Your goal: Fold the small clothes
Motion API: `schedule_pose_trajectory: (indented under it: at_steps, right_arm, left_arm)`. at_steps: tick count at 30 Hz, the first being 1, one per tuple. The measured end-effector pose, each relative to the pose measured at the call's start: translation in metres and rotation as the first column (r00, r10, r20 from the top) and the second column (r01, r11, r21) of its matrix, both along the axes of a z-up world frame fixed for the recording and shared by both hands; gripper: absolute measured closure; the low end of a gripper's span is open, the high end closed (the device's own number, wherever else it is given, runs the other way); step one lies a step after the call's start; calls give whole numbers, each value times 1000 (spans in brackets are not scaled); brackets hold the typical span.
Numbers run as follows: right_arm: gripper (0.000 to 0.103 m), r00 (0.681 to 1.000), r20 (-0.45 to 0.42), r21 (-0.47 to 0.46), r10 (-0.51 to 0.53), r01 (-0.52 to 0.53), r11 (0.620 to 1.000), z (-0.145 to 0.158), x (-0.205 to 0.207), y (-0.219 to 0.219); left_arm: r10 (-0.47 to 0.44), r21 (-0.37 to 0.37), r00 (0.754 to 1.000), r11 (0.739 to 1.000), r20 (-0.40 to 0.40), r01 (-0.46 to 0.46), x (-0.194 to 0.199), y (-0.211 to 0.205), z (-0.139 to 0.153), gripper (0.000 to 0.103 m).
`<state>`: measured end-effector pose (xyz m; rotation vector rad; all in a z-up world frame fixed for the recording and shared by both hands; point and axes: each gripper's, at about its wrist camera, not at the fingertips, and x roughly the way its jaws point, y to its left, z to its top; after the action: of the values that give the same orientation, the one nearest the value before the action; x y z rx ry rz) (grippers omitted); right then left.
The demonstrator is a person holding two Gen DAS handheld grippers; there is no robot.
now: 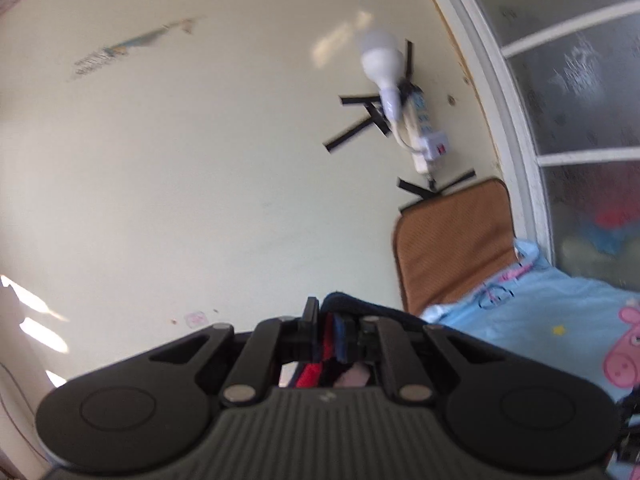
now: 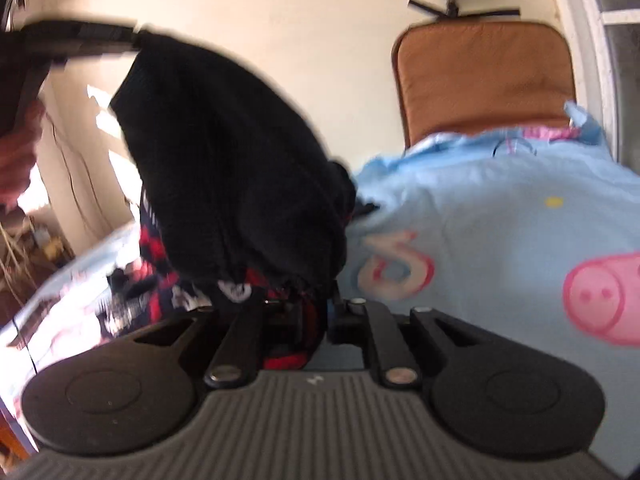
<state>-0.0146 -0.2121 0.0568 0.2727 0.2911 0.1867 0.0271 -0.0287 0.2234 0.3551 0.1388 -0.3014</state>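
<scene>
Both tongs (image 1: pixel 328 326) (image 2: pixel 316 312) clamped on dark garment (image 2: pixel 224 160)

Left wrist view raised, facing the cream wall (image 1: pixel 180 160), right wrist view lower, close over the blue sheet (image 2: pixel 500 216), both sharing the brown cushion (image 1: pixel 452 240).

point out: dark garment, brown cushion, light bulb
dark garment (image 2: pixel 240 168): right wrist view, on the middle of the hanging black knit.
brown cushion (image 2: pixel 484 80): right wrist view, on the centre of its upright face.
light bulb (image 1: pixel 380 58): left wrist view, on its white globe, against the wall.
</scene>
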Motion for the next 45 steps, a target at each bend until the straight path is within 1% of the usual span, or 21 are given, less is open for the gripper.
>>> schedule_pose_trajectory:
  at_steps: [2, 4, 8, 12, 14, 15, 17, 21, 26, 28, 30, 32, 33, 34, 36, 38, 39, 40, 41, 43, 45]
  right_arm:
    - [91, 987, 156, -14, -25, 28, 1000, 45, -11, -11]
    - [91, 954, 298, -45, -15, 29, 999, 91, -23, -14]
    - [91, 840, 541, -197, 39, 81, 977, 174, -51, -1]
    - [91, 735, 672, -290, 88, 151, 945, 237, -74, 6]
    - [91, 691, 715, -335, 108, 203, 920, 258, -76, 11]
    - [91, 675, 728, -355, 116, 226, 907, 266, -78, 13]
    - [91, 674, 728, -381, 124, 247, 891, 275, -74, 15]
    - [91, 744, 655, -450, 136, 239, 860, 263, -32, 20]
    - [91, 872, 478, -498, 108, 168, 851, 205, 55, 33]
    - [90, 927, 361, -495, 97, 102, 863, 170, 108, 40]
    - [88, 965, 245, -472, 91, 37, 881, 130, 159, 47]
    - [78, 997, 48, -484, 60, -30, 874, 79, 209, 57]
    - [78, 999, -18, -495, 44, -47, 868, 61, 220, 57]
    - [78, 996, -79, -508, 46, -80, 858, 40, 225, 54]
    - [77, 990, -111, -522, 85, -131, 843, 19, 216, 42]
    - [66, 986, -141, -517, 88, -149, 843, 8, 203, 22]
    - [61, 984, -161, -500, 82, -153, 852, 6, 201, 12]
    - [50, 978, -190, -464, 81, -162, 871, 1, 199, -1]
    - [41, 973, -218, -430, 83, -172, 887, -2, 198, -9]
    - [36, 954, -284, -343, 93, -192, 919, -11, 195, -23]
    - [34, 940, -315, -282, 133, -227, 932, -20, 192, -25]
  left_arm:
    - [28, -69, 998, 997, 49, -25, -17, 23, 30, 95]
    - [56, -127, 992, 991, 117, -41, -40, 43, 61, 95]
    - [132, -200, 950, 977, 282, -76, -91, 69, 108, 95]
    - [194, -227, 903, 968, 385, -111, -124, 84, 144, 95]
    - [204, -223, 894, 967, 400, -122, -128, 87, 154, 95]
    - [214, -214, 889, 967, 404, -135, -128, 86, 158, 95]
    - [232, -187, 884, 968, 405, -168, -121, 83, 158, 95]
    - [261, -160, 902, 963, 343, -218, -88, 82, 142, 95]
    - [304, -77, 940, 952, 157, -295, 12, 72, 85, 95]
    - [365, -6, 928, 931, 80, -366, 71, 65, 41, 93]
    - [428, 85, 903, 902, -35, -424, 132, 59, -13, 90]
    - [492, 178, 844, 869, -214, -462, 182, 63, -74, 84]
    - [507, 207, 804, 861, -309, -464, 196, 70, -102, 84]
    - [508, 215, 785, 861, -354, -460, 198, 78, -124, 85]
    - [504, 251, 791, 862, -347, -440, 184, 92, -152, 85]
    - [486, 270, 799, 871, -353, -410, 168, 108, -165, 81]
    - [474, 275, 799, 878, -372, -392, 161, 116, -169, 79]
    - [466, 280, 797, 881, -383, -381, 155, 122, -171, 73]
    - [457, 283, 797, 886, -394, -368, 147, 127, -174, 61]
    - [436, 275, 796, 897, -419, -347, 137, 134, -178, 49]
    - [404, 255, 801, 913, -442, -319, 128, 137, -178, 49]
